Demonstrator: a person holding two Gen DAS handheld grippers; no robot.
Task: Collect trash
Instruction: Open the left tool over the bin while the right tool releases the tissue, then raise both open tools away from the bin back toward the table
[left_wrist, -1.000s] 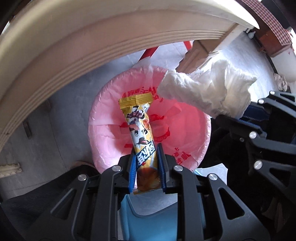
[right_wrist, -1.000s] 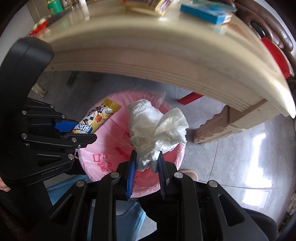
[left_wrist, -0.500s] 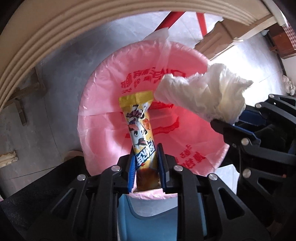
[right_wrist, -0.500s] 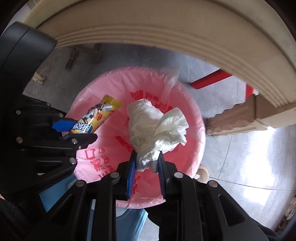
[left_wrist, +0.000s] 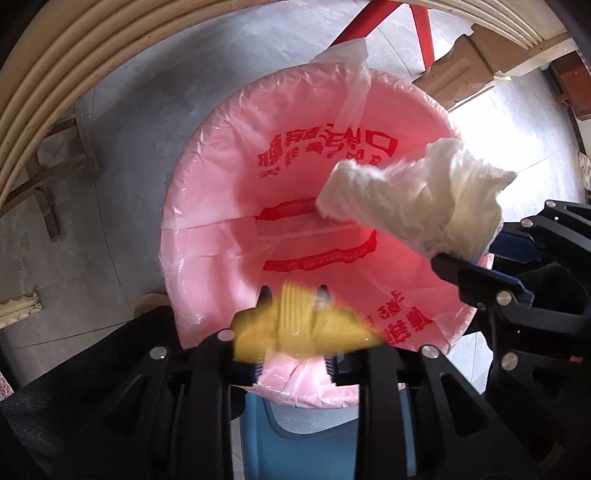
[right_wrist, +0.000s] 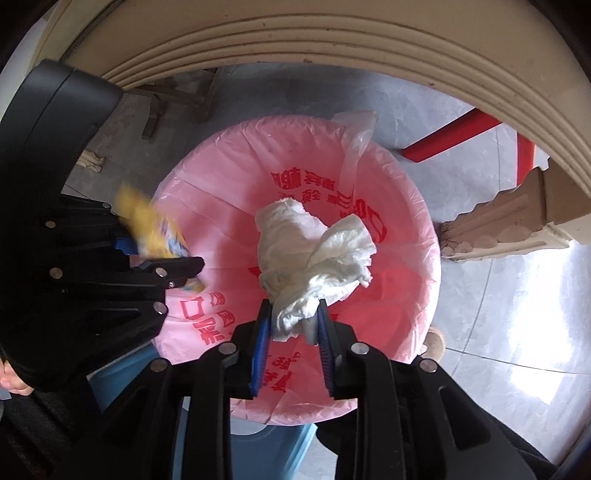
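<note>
A blue bin lined with a pink bag (left_wrist: 221, 192) (right_wrist: 406, 229) stands below both grippers. My left gripper (left_wrist: 291, 295) has its jaws apart; the yellow snack wrapper (left_wrist: 295, 328) is a motion-blurred shape tumbling sideways between the fingers, over the bag's near rim. It also shows blurred in the right wrist view (right_wrist: 155, 229). My right gripper (right_wrist: 291, 314) is shut on a crumpled white tissue (right_wrist: 314, 258) and holds it over the middle of the bag; the tissue also shows in the left wrist view (left_wrist: 413, 206).
The cream table edge (right_wrist: 332, 48) arches overhead. A carved table leg (right_wrist: 509, 225) and a red frame (right_wrist: 454, 136) stand on the grey tiled floor to the right of the bin.
My left gripper has opened and the wrapper has slipped from upright to a blurred, falling tilt. Both grippers have moved further over the bag. The tissue stays gripped.
</note>
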